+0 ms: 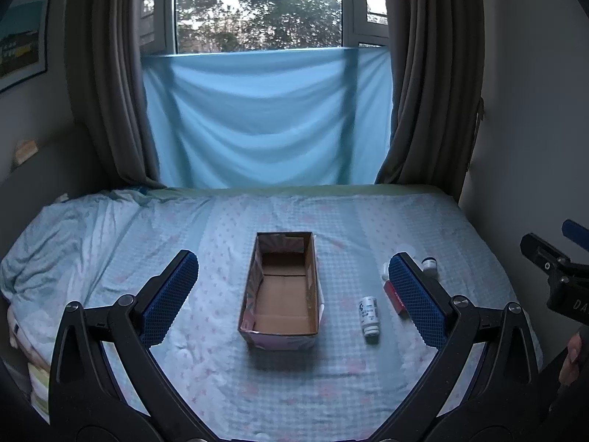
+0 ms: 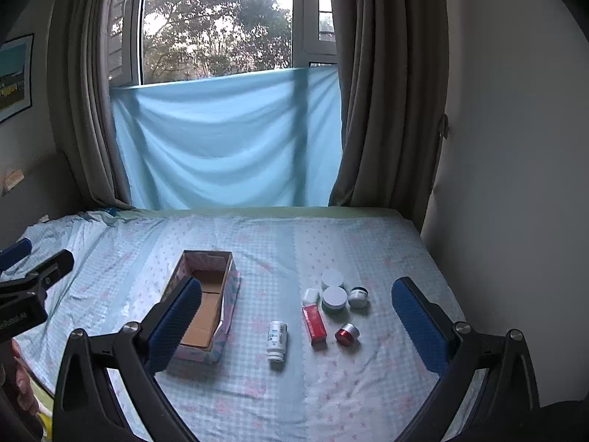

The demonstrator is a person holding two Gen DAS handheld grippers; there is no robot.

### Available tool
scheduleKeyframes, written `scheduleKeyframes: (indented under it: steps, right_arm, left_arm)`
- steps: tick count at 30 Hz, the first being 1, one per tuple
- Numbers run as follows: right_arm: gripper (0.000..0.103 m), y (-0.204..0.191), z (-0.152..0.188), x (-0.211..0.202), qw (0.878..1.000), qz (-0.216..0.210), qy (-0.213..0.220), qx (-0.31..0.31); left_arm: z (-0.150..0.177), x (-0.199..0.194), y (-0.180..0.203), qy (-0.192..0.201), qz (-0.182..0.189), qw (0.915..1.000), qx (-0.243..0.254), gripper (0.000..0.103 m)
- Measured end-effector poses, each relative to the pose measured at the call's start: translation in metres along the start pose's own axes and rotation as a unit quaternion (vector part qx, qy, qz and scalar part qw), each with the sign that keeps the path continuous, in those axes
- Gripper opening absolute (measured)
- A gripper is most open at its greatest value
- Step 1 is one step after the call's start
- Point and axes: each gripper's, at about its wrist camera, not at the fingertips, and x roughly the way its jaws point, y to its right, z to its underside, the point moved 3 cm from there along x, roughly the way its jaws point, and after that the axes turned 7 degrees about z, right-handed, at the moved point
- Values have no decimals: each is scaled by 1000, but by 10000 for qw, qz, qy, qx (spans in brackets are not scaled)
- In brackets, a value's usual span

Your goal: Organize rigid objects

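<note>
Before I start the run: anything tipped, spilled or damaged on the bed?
One thing: the white bottle lies on its side on the sheet, between the cardboard box and the red box, which also lies flat. The jars beside them stand upright. No spill or damage shows. Both tongs are open and hold nothing.

Cardboard box (image 2: 206,305), matt; cloth bedsheet (image 2: 331,243); glossy plastic bottle (image 2: 277,339); shiny red jar (image 2: 346,333).
</note>
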Motion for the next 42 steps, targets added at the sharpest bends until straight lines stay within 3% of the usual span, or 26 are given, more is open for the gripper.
scheduleKeyframes:
  steps: [42]
  right_arm:
    - [103,3,0,-1,9997,220,-18,50]
  left_arm:
    - [-2,4,-2,-15,153,9999,-26,102]
